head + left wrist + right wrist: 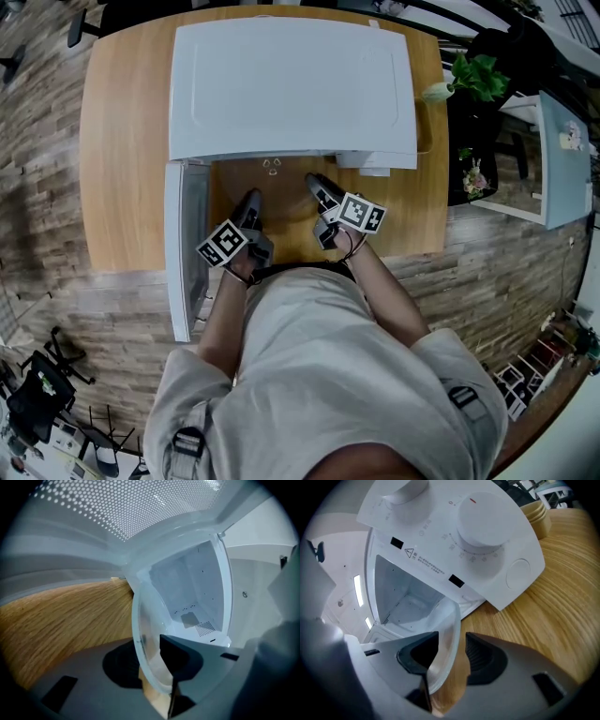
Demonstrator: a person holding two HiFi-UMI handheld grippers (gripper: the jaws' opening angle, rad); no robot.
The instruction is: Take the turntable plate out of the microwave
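Before the open cavity of the microwave (291, 84), over the front edge of the table (122, 141), the glass turntable plate (146, 634) is held tilted, clear of the oven floor. Its rim is grasped by the left gripper (150, 660), with a pad on each face. The right gripper (450, 656) stands released: the opposite rim lies between its jaws against one pad, and bare wood shows in the gap before the other. The plate's weight is therefore judged to be carried on one side only. The left grip is best held firm and the plate levelled and lowered onto the wood near the front edge, clear of the open door (183, 244).
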